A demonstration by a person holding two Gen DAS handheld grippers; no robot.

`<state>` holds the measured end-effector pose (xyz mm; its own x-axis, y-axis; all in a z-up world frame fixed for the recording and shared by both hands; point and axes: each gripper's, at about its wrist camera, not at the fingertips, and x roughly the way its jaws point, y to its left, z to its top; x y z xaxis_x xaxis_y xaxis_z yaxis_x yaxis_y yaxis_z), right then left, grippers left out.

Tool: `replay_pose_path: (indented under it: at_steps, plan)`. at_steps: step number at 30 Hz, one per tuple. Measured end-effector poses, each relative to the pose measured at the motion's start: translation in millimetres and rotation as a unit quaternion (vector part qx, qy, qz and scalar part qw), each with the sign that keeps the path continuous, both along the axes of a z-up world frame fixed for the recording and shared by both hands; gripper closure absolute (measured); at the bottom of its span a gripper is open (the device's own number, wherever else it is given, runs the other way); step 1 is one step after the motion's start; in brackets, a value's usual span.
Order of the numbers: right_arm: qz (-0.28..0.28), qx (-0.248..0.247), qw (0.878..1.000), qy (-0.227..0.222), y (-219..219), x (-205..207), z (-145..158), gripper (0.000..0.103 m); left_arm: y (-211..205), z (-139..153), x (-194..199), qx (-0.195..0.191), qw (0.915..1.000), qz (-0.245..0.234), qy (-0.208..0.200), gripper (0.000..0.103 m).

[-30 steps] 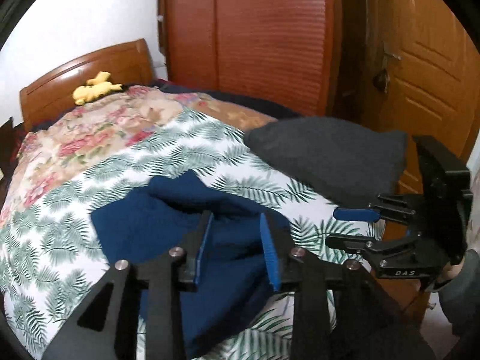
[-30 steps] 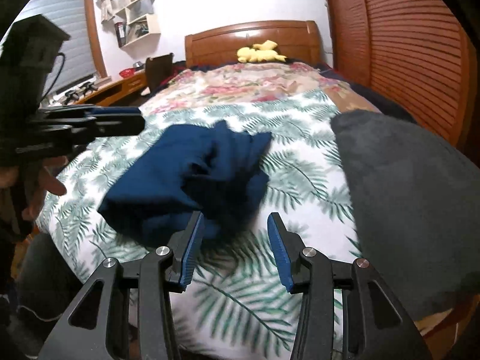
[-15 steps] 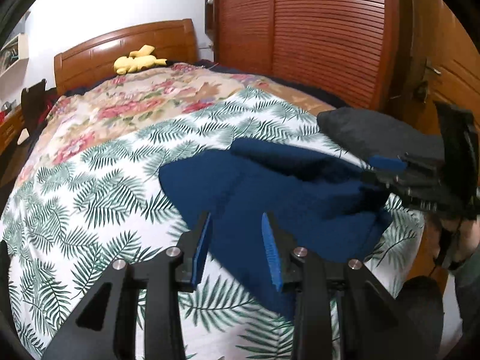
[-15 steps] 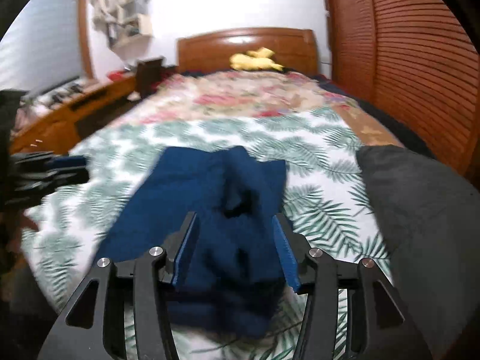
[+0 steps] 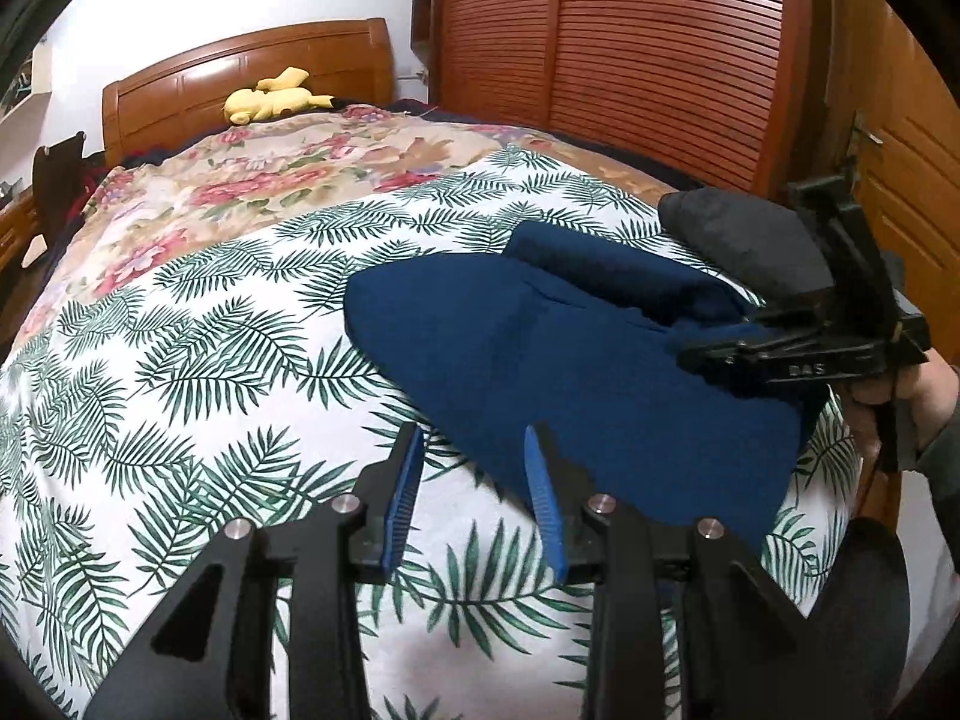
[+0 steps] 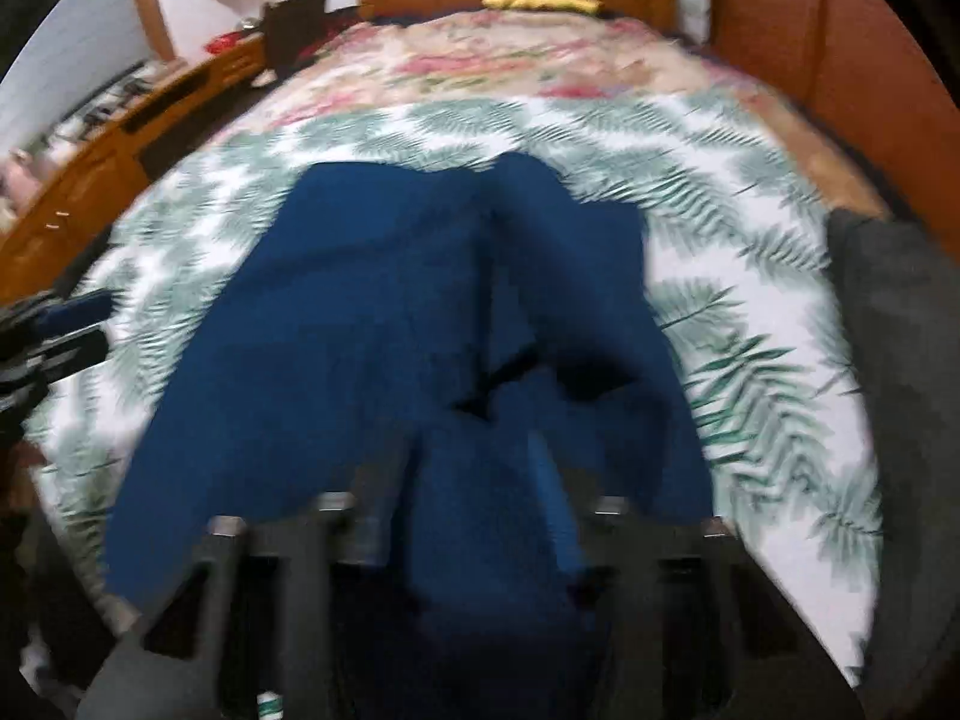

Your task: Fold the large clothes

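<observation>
The garment [image 5: 540, 360], soft and limp, wanted edge holds. Right tool [image 6: 474, 468] had just been closing on its hem; left tool [image 5: 471, 480] stood apart, empty.

The garment [image 5: 540, 360] lies on the bed [image 5: 180, 360], near its foot edge. A folded cloth [image 5: 738, 240] lies just right of the garment, at the bed's right edge. A soft toy [image 5: 276, 99] rests at the headboard [image 5: 240, 72], behind both. The wardrobe [image 5: 630, 60] stands right of the bed; a desk [image 6: 120, 138] stands left of it.
</observation>
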<state>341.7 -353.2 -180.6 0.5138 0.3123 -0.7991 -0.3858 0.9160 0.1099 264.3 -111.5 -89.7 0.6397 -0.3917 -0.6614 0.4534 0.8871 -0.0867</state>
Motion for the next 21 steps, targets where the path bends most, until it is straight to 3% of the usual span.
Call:
replay_pose_path:
  at_steps: [1, 2, 9, 11, 15, 16, 18, 20, 21]
  plan:
    - [0.01, 0.0, 1.0, -0.003, 2.3, -3.2, 2.3, 0.092, 1.2, -0.3, 1.3, -0.002, 1.0, 0.0, 0.0, 0.07]
    - [0.014, -0.005, 1.0, -0.013, 4.8, -7.7, 7.2, 0.094, 2.0, -0.3, 2.1, -0.003, 1.0, 0.0, -0.001, 0.07]
    - [-0.04, -0.025, 0.992, -0.114, -12.3, -58.8, 81.5, 0.097, 4.6, 6.4, 11.4, -0.014, 0.9998, -0.007, -0.01, 0.07]
    - [-0.072, -0.044, 0.99, -0.112, -28.8, -65.3, 84.3, 0.097, 1.8, 10.0, 17.1, -0.016, 0.9997, -0.013, -0.015, 0.069]
    - [-0.109, -0.058, 0.991, -0.061, -52.0, -66.6, 50.6, 0.095, -7.2, 11.1, 34.8, -0.015, 0.9995, -0.02, -0.017, 0.069]
    - [-0.118, -0.053, 0.99, -0.057, -55.1, -68.4, 45.8, 0.093, -10.4, 9.7, 41.8, -0.015, 0.9995, -0.022, -0.017, 0.069]
    - [-0.138, -0.041, 0.987, -0.066, -59.9, -74.8, 44.0, 0.081, -17.2, 3.8, 56.1, -0.012, 0.9995, -0.025, -0.013, 0.069]
    - [-0.146, -0.04, 0.986, -0.075, -61.4, -80.6, 42.9, 0.061, -22.8, -3.1, 70.8, -0.001, 0.9997, -0.023, -0.01, 0.069]
    - [-0.149, -0.043, 0.985, -0.079, -61.4, -83.7, 40.5, 0.057, -23.8, -5.6, 75.5, 0.001, 0.9997, -0.024, -0.007, 0.069]
